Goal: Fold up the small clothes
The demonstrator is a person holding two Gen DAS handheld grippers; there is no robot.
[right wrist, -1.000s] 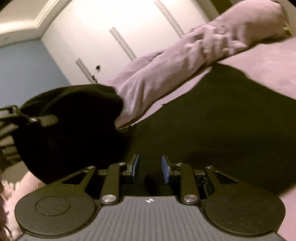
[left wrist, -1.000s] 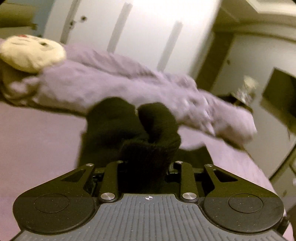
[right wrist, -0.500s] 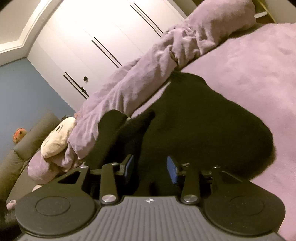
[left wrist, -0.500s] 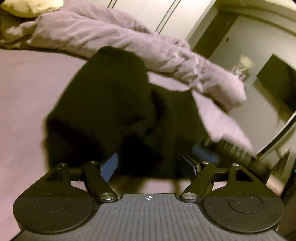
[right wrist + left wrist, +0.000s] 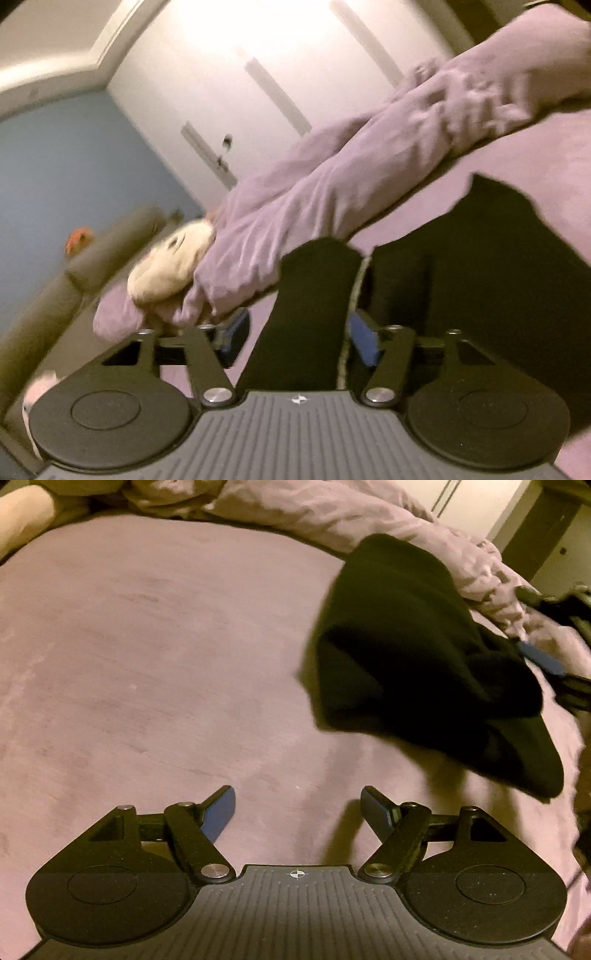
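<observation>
A black garment (image 5: 417, 664) lies bunched on the purple bed (image 5: 147, 664) at the right of the left wrist view. My left gripper (image 5: 297, 806) is open and empty, over bare bedding, left of and apart from the garment. The right gripper's blue pad (image 5: 541, 661) shows at the garment's far right edge. In the right wrist view the black garment (image 5: 480, 277) spreads ahead, and a strip of it (image 5: 314, 314) lies between the wide-apart fingers of my right gripper (image 5: 299, 338). The pads do not touch it.
A rumpled purple duvet (image 5: 369, 173) runs along the back of the bed. A cream plush toy (image 5: 170, 266) lies at its left end. White wardrobe doors (image 5: 277, 74) stand behind. A dark sofa (image 5: 55, 306) is at the left.
My left gripper opened, let the garment go and drew back to the left over bare bedding. My right gripper opened wider, with the garment still between its fingers.
</observation>
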